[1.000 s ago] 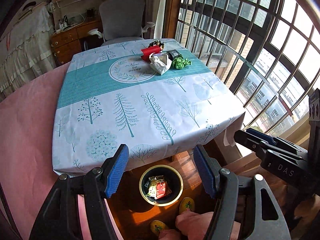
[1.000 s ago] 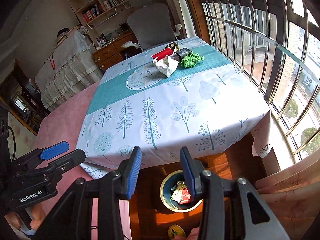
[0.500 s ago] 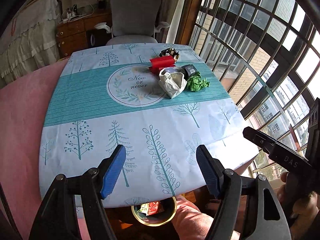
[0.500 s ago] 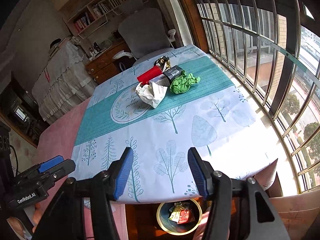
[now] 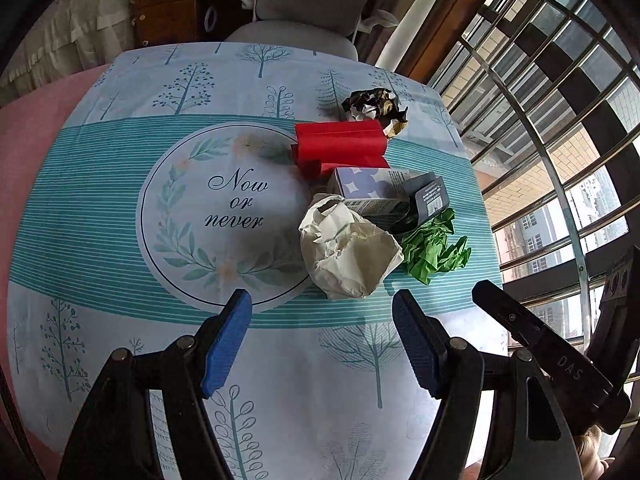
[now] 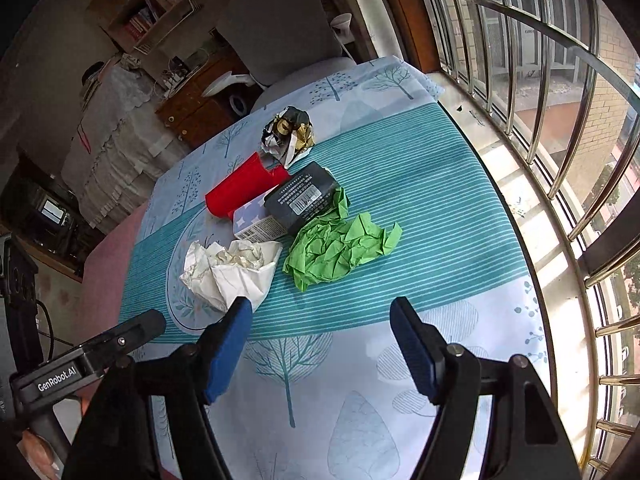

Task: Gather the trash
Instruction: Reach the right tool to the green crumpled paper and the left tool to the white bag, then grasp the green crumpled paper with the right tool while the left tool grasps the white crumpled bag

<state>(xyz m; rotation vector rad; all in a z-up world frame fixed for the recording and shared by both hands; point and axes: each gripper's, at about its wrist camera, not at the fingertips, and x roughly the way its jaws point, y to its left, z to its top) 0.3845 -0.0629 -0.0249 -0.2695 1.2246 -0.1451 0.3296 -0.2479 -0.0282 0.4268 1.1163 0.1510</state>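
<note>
A heap of trash lies on the tree-print tablecloth (image 5: 120,184): a crumpled white paper (image 5: 348,252) (image 6: 232,268), a crumpled green paper (image 5: 434,248) (image 6: 336,246), a red box (image 5: 340,146) (image 6: 244,188), a blue-and-white carton (image 5: 368,192) (image 6: 256,224), a dark box (image 5: 428,198) (image 6: 304,196) and a black-gold wrapper (image 5: 376,108) (image 6: 288,132). My left gripper (image 5: 322,316) is open and empty, just short of the white paper. My right gripper (image 6: 322,320) is open and empty, just short of the green paper.
A grey office chair (image 5: 304,4) (image 6: 280,24) stands behind the table's far edge. Barred windows (image 5: 560,100) (image 6: 560,80) run along the right side. A wooden dresser (image 5: 180,4) stands at the back. A pink surface (image 5: 36,96) adjoins the table on the left.
Both grippers have risen from above the floor bin and moved forward over the table toward the trash heap. The bin has left view. Both stay open.
</note>
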